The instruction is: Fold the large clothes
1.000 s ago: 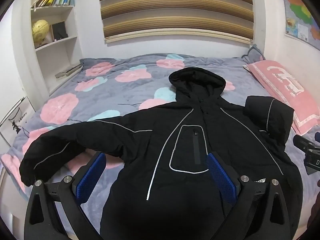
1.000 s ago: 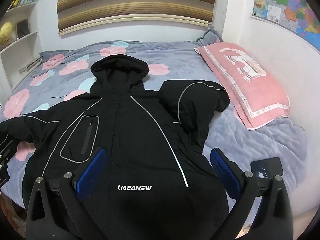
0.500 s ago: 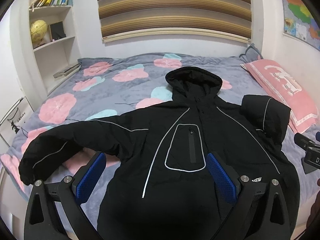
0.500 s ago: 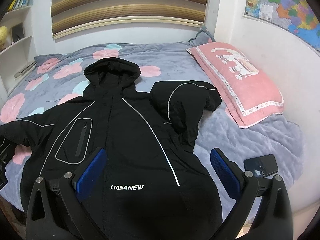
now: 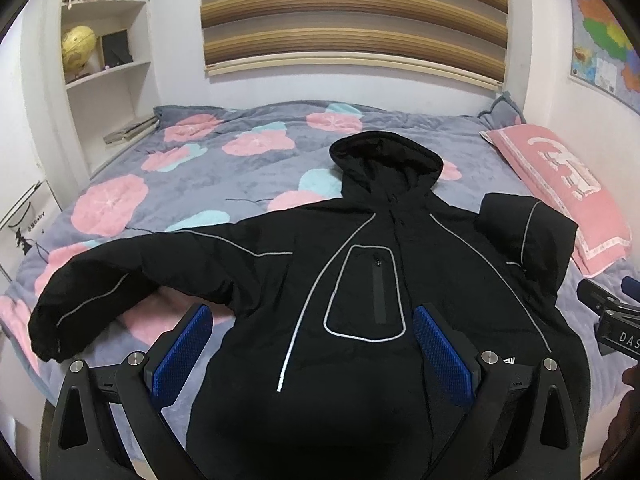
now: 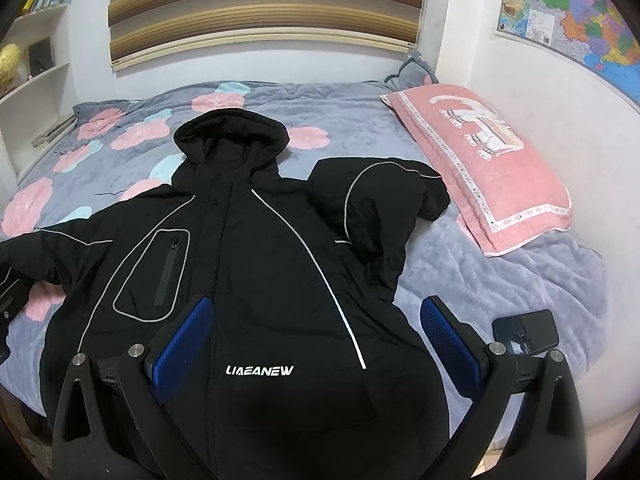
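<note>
A black hooded jacket point(image 5: 360, 280) is laid flat on the bed point(image 5: 200, 184), one sleeve point(image 6: 380, 208) already folded; both grippers point(image 5: 312, 344) point(image 6: 316, 336) are held wide open, empty. The outstretched sleeve point(image 5: 120, 280) likely must be grasped next.

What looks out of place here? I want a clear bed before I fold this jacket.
A dark phone lies on the bedspread just off the jacket's hem. The jacket's sleeve near the pillow is bunched up, while the other lies stretched out.
</note>
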A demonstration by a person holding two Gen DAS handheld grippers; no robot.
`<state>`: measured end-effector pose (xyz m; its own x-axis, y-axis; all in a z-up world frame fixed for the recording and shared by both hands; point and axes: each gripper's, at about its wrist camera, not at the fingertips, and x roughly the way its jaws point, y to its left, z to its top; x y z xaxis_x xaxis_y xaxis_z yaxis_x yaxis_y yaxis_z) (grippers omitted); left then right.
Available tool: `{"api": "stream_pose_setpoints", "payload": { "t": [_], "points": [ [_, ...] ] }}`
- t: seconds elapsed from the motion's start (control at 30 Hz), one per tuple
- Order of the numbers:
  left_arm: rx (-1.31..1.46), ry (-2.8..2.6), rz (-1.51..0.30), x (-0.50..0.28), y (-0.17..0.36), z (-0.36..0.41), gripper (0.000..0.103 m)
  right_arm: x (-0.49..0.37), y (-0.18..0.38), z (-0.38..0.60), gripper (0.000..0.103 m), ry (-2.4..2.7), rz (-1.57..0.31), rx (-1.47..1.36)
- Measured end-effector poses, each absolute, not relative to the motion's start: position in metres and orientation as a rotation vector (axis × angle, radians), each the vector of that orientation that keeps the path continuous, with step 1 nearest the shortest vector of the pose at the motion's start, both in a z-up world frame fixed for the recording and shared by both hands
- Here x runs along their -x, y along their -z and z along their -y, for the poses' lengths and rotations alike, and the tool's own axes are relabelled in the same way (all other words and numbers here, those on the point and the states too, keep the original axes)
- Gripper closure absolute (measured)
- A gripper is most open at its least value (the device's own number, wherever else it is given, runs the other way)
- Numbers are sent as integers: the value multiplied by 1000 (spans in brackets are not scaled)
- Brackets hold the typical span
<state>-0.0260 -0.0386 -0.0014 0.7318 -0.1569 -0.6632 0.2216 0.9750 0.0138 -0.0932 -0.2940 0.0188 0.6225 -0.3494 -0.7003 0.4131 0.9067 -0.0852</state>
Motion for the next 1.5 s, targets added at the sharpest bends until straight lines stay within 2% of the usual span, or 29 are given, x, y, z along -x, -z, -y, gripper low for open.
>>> {"api": "stream_pose_setpoints", "payload": {
  "t": [0.8, 1.1, 1.5],
  "points": [
    [-121, 245, -718, 35, 0, 52, 3, 95, -12, 295, 0, 427, -802, -94],
    [-79, 185, -745, 14, 10, 22, 3, 65, 11, 266, 0, 364, -842, -70],
    [-52, 151, -758, 1, 17, 5, 3, 42, 16, 254, 0, 356, -832, -49]
  ]
}}
